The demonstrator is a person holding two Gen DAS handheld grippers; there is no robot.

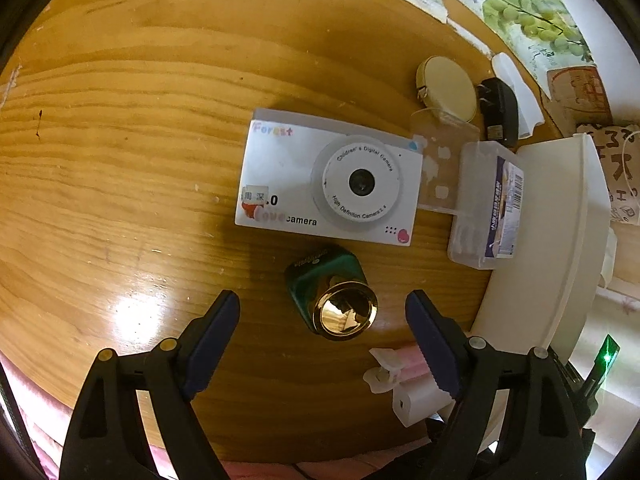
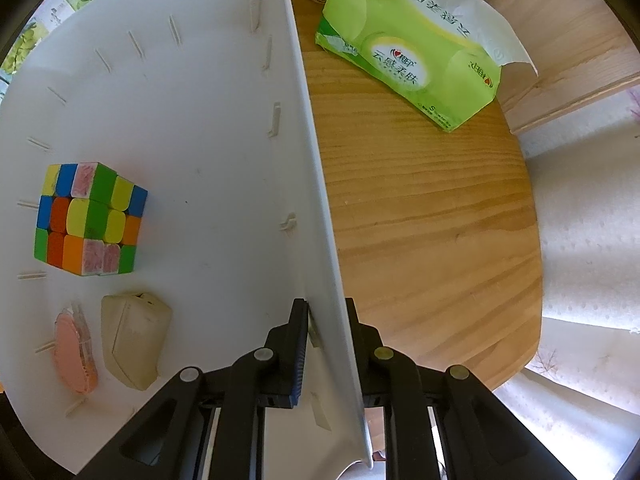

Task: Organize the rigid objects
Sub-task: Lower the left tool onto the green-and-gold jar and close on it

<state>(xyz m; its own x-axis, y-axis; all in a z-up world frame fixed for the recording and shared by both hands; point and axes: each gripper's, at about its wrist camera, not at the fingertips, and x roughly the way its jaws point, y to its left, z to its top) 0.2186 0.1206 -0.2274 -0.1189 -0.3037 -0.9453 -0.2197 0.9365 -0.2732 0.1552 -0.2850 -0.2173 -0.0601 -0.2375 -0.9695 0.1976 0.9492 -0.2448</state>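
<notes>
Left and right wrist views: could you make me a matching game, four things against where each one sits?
Things:
1. white toy digital camera
2. multicoloured puzzle cube
3. green tissue pack
4. green bottle with gold cap

Places:
A. inside the white plastic bin
B. between the open left gripper fingers, untouched
C. wooden table, right of the bin wall
D. table centre, beyond the bottle

Pairs: 1-D, 2-A, 3-C, 4-B. The right gripper is clamped on the bin wall.

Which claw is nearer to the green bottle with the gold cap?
Left. The left claw is open, with the green bottle just ahead between its fingers. The right claw clamps the white bin's wall, away from the bottle.
</notes>
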